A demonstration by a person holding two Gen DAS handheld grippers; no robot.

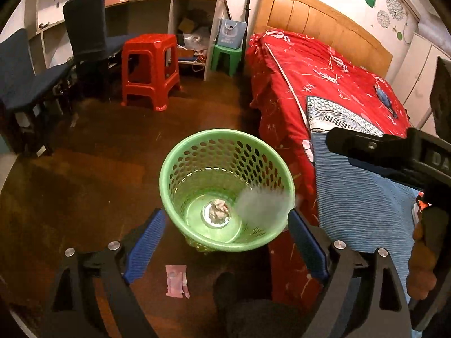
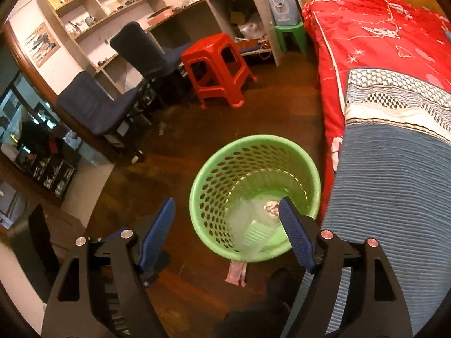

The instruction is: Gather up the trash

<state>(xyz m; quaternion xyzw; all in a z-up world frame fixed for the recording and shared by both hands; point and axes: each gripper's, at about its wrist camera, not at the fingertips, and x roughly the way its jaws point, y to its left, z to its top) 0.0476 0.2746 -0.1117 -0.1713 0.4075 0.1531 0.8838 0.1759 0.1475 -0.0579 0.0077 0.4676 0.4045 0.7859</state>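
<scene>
A green perforated waste basket [image 1: 197,166] stands on the wooden floor beside the bed; it also shows in the right wrist view [image 2: 225,174]. A crumpled white paper ball [image 1: 217,211] lies at its bottom. A blurred clear plastic piece [image 1: 263,204] is in mid-air over the basket's right side, seen in the right wrist view [image 2: 253,233] inside the rim. A pink wrapper [image 1: 177,281] lies on the floor in front of the basket, also in the right wrist view [image 2: 236,273]. My left gripper [image 1: 225,242] is open and empty above the basket. My right gripper [image 2: 227,228] is open over it.
The bed with a red cover [image 1: 324,84] and a blue blanket [image 1: 360,202] is close on the right. A red stool [image 1: 150,70], a green stool [image 1: 227,57], two dark chairs [image 1: 84,33] and a shelf desk stand at the back. A dark foot [image 1: 231,290] is near the wrapper.
</scene>
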